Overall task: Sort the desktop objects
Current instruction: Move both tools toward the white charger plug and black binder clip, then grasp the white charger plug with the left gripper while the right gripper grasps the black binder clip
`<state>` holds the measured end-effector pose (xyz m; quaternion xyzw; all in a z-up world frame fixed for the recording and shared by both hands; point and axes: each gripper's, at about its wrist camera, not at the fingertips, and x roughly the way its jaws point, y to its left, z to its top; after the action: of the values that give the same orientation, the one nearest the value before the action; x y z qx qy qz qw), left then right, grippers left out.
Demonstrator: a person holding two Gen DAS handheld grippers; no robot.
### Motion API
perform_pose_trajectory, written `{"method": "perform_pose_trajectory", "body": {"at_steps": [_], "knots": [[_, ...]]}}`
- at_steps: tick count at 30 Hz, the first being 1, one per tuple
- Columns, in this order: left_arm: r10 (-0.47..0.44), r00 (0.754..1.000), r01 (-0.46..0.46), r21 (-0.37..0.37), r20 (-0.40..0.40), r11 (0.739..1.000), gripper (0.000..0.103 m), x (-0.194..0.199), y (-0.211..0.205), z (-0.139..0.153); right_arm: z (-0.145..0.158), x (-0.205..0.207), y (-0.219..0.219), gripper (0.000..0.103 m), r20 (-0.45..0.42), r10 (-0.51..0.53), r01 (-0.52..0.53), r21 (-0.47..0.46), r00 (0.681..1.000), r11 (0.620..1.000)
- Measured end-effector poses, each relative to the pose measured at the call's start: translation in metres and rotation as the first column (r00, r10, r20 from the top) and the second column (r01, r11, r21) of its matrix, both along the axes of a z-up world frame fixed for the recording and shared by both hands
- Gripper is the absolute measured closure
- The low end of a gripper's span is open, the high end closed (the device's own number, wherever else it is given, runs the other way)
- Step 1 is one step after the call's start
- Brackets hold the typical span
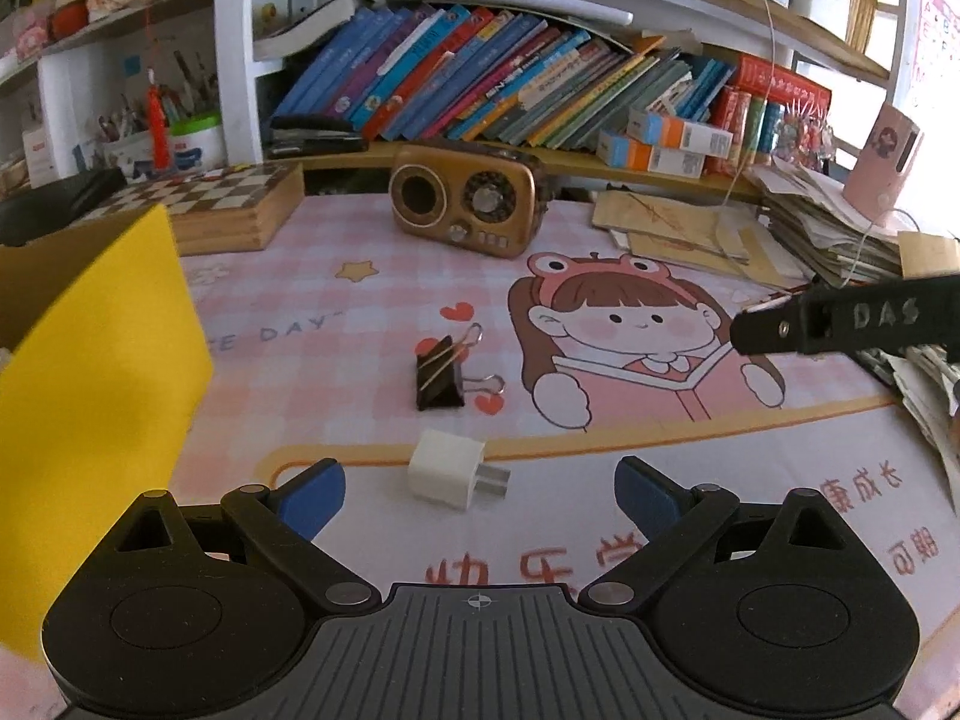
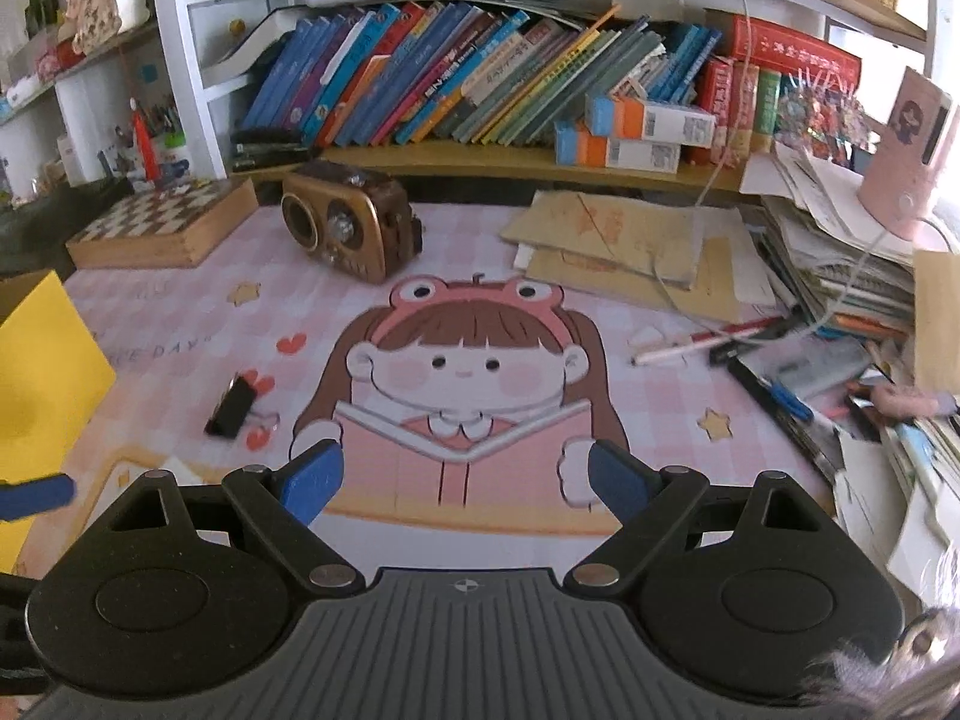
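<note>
Left gripper (image 1: 480,495): jaws wide, holding nothing, w/ white charger plug (image 1: 449,476) lying on desk mat (image 1: 690,480) between its blue pads.
Right gripper (image 2: 465,480): jaws wide, nothing held, over mat's cartoon girl.
Black binder clip (image 1: 441,373): on mat, just beyond plug, apart from it.
Yellow box (image 1: 90,396): left edge of mat.
Retro radio (image 1: 468,206), chessboard box (image 1: 222,204): back of mat, near bookshelf.
Red-white pen (image 2: 702,341): right side, beside paper stacks.
</note>
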<state>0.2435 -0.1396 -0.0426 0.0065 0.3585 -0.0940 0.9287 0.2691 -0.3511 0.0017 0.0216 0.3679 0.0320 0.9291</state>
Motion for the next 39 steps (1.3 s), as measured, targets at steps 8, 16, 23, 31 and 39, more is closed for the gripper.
{"method": "perform_pose_trajectory", "body": {"at_steps": [8,16,23,31,39], "knots": [[-0.012,0.999,0.014,0.047,-0.030,0.999,0.012,0.021,-0.005,-0.020,-0.003,0.024,0.005,0.015,-0.010,0.053,-0.053,0.046,0.999,0.998],[0.001,0.998,0.002,0.053,-0.062,0.999,0.024,0.028,-0.005,-0.028,-0.005,0.037,0.016,0.015,-0.017,0.117,-0.116,0.052,0.993,0.992],[-0.003,0.998,0.006,0.050,-0.057,0.999,0.024,0.030,-0.007,-0.031,-0.003,0.043,0.024,0.015,-0.007,0.147,-0.146,0.047,0.989,0.988],[-0.030,0.998,0.033,0.064,-0.049,0.997,0.034,0.031,-0.006,-0.034,-0.005,0.046,0.023,0.015,-0.021,0.139,-0.137,0.060,0.990,0.989],[-0.035,0.999,0.037,0.059,-0.032,0.998,0.060,0.036,-0.001,-0.032,-0.009,0.049,0.031,0.015,-0.030,0.159,-0.157,0.055,0.987,0.986]]}}
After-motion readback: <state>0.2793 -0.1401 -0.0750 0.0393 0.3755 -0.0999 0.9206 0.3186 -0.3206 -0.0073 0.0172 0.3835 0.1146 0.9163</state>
